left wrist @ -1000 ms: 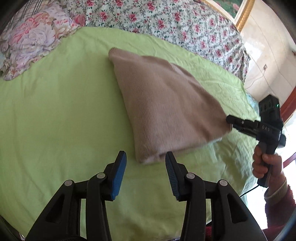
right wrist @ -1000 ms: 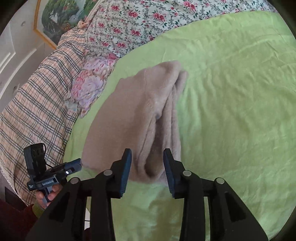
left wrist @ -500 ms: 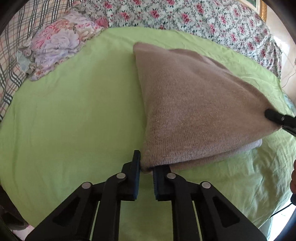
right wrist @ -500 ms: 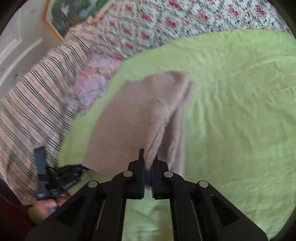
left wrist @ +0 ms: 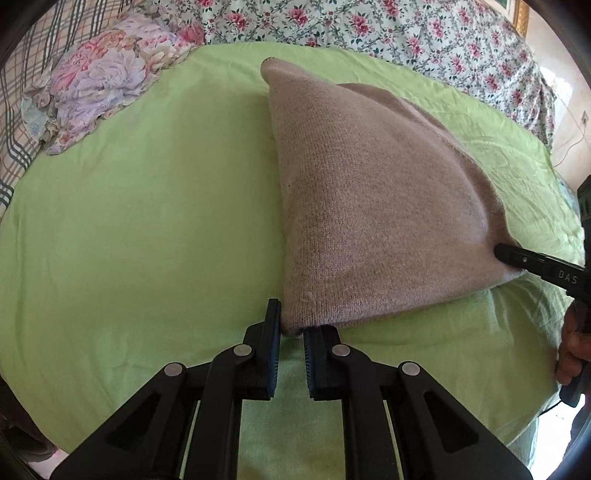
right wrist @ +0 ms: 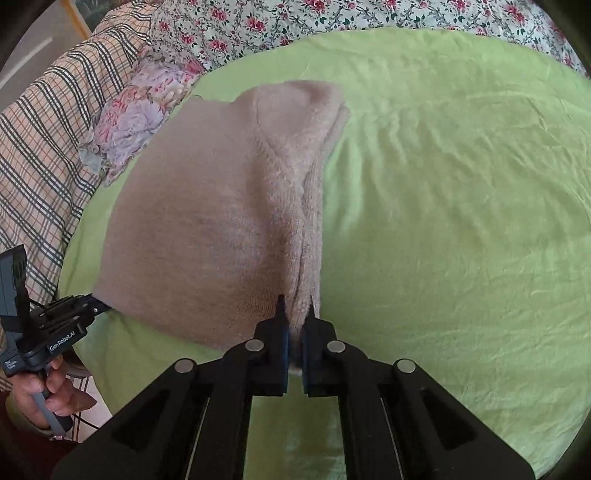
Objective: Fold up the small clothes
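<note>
Beige knit, that's what we're working with: one small sweater (left wrist: 373, 206), folded over on itself and lying on one lime-green sheet (left wrist: 140, 221) that covers the bed. Going left to right in the left wrist view, we see one plaid blanket (left wrist: 14, 122) at the far left edge, then one crumpled floral cloth in pink and lilac (left wrist: 99, 81) sitting at the sheet's upper left corner, and one rose-print cover (left wrist: 369, 26) running along the back. Next comes our left gripper (left wrist: 291, 328), its two fingers closed onto the sweater's near corner, pinching the knit between the blue pads. The sweater fans out from there, up to a far point near the rose-print cover and out to the right, where our right gripper (left wrist: 498, 253) bites its other near corner; a hand (left wrist: 574, 350) wraps the handle below.

Over to the right wrist view, left to right again: one hand (right wrist: 48, 395) gripping the left gripper's (right wrist: 99, 308) handle, its tip buried in the sweater's (right wrist: 207, 221) left corner. Then the right gripper (right wrist: 294, 314), two fingers clamped tight on a bunched ridge of layered edges. So we count two grippers, two corners held, one garment stretched between them, with the bare sheet (right wrist: 461, 203) spreading away to the right.
</note>
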The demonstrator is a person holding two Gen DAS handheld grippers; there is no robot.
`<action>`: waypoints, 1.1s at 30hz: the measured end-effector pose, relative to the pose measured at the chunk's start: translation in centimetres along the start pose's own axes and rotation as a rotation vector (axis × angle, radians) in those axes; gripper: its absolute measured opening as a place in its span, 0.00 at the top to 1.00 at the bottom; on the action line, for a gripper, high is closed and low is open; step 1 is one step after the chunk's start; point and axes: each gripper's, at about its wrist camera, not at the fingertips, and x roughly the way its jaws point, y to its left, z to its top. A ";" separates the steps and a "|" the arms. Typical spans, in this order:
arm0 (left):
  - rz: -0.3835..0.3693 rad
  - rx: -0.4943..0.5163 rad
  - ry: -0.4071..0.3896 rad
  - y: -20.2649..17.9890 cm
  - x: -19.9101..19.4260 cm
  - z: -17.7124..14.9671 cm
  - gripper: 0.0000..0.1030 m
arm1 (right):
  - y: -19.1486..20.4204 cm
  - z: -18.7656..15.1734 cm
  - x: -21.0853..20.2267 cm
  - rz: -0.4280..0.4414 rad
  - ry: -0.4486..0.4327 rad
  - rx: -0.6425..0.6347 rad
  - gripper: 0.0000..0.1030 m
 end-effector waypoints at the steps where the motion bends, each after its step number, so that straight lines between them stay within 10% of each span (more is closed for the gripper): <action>1: -0.015 -0.006 0.004 0.3 0.0 -0.1 0.89 | -0.1 -0.1 -0.1 0.015 0.000 0.012 0.94; 22: -0.332 -0.051 -0.112 2.8 -3.9 3.0 0.83 | -4.1 9.6 3.9 0.300 -0.066 0.326 0.64; 24: -0.383 -0.062 -0.124 2.6 -3.1 3.9 0.83 | -4.1 9.9 4.3 0.294 -0.057 0.324 0.64; 26: -0.424 -0.056 -0.108 2.4 -1.9 4.4 0.83 | -3.9 10.2 4.1 0.276 -0.059 0.294 0.87; 33: -0.470 -0.070 0.030 1.2 2.7 3.6 0.85 | -3.0 11.6 2.3 0.183 -0.082 0.151 0.90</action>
